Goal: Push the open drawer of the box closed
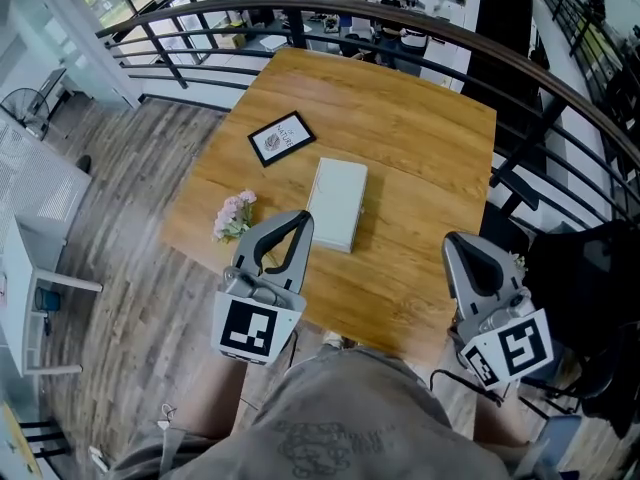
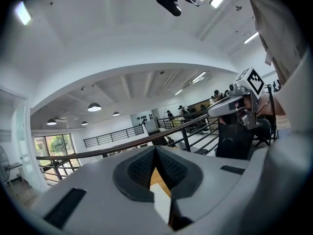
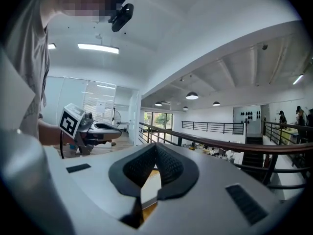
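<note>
A flat white box point(image 1: 337, 203) lies near the middle of the wooden table point(image 1: 420, 138); from above I cannot make out whether its drawer stands out. My left gripper point(image 1: 300, 218) hovers at the table's near edge, just left of the box's near end, its jaws shut with nothing between them. Over the table's near right corner is my right gripper point(image 1: 455, 240), apart from the box and also shut and empty. In the left gripper view the left gripper point(image 2: 155, 148) tilts up toward the ceiling, with a sliver of the box point(image 2: 161, 202) below it. The right gripper point(image 3: 156, 146) tilts up likewise.
A black-framed picture point(image 1: 281, 138) lies beyond the box at the left. A bunch of pink flowers point(image 1: 233, 215) lies at the table's left edge beside my left gripper. A dark railing point(image 1: 400, 23) curves round the table's far side. A black chair point(image 1: 585, 268) stands at the right.
</note>
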`<action>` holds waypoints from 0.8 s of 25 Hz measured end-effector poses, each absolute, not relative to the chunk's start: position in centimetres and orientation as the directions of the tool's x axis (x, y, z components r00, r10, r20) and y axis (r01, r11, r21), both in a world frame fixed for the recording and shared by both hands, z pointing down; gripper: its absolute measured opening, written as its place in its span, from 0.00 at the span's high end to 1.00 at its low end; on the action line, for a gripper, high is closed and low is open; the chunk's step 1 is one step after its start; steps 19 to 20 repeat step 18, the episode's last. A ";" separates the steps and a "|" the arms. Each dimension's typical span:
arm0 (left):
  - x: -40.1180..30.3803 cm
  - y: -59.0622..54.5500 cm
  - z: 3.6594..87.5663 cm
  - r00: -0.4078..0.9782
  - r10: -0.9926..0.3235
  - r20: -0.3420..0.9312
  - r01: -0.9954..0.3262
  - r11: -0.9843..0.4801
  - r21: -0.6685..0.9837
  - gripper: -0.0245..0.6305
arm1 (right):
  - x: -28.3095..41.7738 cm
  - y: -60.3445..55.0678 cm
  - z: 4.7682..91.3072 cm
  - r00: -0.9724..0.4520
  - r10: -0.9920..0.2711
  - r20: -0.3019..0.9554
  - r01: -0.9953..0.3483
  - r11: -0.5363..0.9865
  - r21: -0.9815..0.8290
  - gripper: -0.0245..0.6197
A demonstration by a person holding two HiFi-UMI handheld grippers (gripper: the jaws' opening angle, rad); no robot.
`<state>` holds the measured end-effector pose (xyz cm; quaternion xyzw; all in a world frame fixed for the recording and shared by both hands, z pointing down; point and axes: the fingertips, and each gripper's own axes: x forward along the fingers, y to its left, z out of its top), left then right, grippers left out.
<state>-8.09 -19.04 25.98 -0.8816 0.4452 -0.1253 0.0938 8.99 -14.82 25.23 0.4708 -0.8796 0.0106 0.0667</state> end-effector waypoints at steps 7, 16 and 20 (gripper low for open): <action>-8.5 -17.6 27.8 0.573 -0.795 0.196 -0.747 -0.606 -0.273 0.94 | 7.6 -14.4 26.1 -0.561 -0.815 0.147 -0.819 0.572 0.046 0.91; -8.7 -17.6 27.0 0.573 -0.801 0.175 -0.758 -0.599 -0.259 0.94 | 7.5 -14.5 25.9 -0.556 -0.818 0.146 -0.821 0.568 0.051 0.91; -9.0 -17.5 27.1 0.570 -0.802 0.178 -0.760 -0.597 -0.256 0.94 | 7.4 -14.5 26.0 -0.555 -0.818 0.148 -0.822 0.567 0.052 0.91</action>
